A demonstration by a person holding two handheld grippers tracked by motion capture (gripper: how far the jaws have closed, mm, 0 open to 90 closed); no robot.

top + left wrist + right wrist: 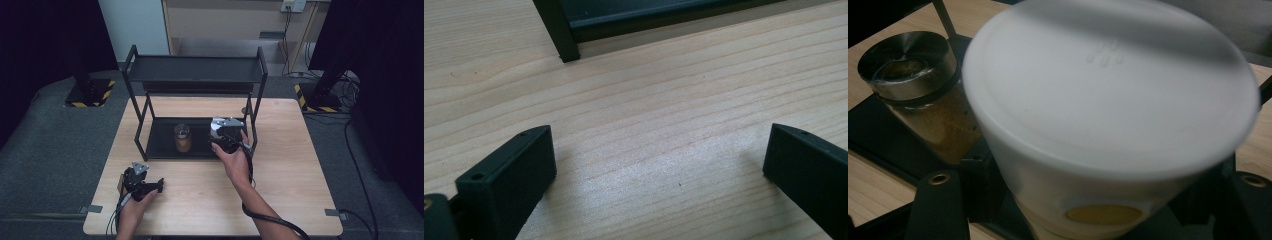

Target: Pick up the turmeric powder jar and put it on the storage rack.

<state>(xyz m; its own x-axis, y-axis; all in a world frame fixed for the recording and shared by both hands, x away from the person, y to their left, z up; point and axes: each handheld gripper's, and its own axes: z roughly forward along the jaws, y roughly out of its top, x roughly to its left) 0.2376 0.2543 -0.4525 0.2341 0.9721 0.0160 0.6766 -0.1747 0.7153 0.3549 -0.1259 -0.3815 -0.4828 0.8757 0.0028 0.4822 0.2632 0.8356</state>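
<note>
Pale wooden worktop (280, 165) carries a black two-level rack (195, 70) on grey carpet. On the person's right, the right tool (222, 134) reaches over the rack's lower tray (160, 142) and grips a white lidded cup (1108, 115), one jaw on either side of its body; the cup sits between those jaws, directly ahead of the tool's camera. Just beside the cup, to the tool's left, stands a glass jar (923, 95) of brown powder with a metal top, on the same tray. Nearer the person, the left tool (659, 160) hovers low over bare wood, jaws spread wide with nothing between them, a rack leg (556, 30) ahead of it.
</note>
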